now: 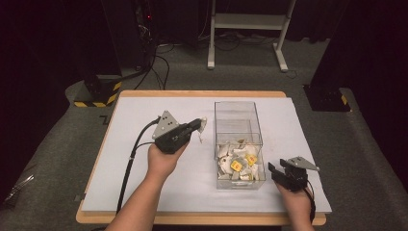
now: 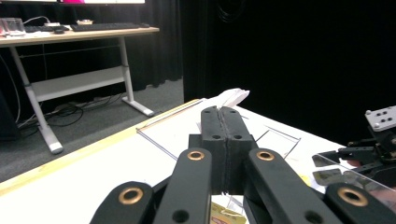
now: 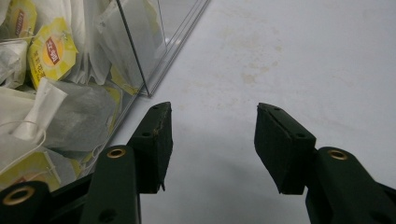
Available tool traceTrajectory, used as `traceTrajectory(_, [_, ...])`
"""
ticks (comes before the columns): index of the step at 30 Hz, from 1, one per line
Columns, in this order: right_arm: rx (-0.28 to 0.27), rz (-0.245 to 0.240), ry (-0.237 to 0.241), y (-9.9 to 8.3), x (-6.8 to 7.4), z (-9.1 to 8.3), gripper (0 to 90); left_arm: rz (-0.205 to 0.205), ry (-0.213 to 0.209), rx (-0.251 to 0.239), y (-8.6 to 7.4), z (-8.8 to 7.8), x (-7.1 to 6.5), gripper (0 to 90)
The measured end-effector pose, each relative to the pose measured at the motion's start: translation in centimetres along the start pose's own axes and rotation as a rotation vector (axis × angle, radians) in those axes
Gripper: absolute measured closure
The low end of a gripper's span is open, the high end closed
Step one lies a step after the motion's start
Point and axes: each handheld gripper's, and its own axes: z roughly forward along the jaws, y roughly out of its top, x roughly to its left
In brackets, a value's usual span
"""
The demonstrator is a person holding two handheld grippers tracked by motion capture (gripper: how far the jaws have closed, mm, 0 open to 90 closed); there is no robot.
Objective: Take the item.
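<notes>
1. A white sheet (image 1: 144, 187) is covering the wooden table (image 1: 202, 94), whose edge is showing along the far side.
2. A white desk frame (image 1: 250, 21) is standing on the grey carpet (image 1: 337, 144) beyond the table.
3. Black cables (image 1: 159, 62) are trailing over the floor by a dark stand.
4. Yellow-and-black striped bases (image 1: 96, 98) are sitting at the table's far left corner.
5. A keyboard (image 2: 109, 26) is lying on the desk top (image 2: 79, 33).

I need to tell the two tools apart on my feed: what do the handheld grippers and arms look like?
Both are black two-jaw grippers, left and right, each topped by a grey three-cornered plate with small holes. Brass-coloured pivot pins mark the black linkage arms, and the jaws carry flat black pads. A black cable trails from the left one. Forearms are bare, without sleeves.
</notes>
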Motion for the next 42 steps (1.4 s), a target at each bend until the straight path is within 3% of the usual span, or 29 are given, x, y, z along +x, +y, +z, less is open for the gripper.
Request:
traceTrajectory(15, [0.003, -0.003, 0.003, 0.0, 0.0, 0.0, 46.6, -0.004, 0.044, 0.002, -0.3, -1.1, 1.5, 90.0])
traceTrajectory(42, [0.002, -0.005, 0.003, 0.0, 0.1, 0.0, 46.7, -0.032, 0.161, -0.002, -0.8, -3.0, 5.8, 90.0])
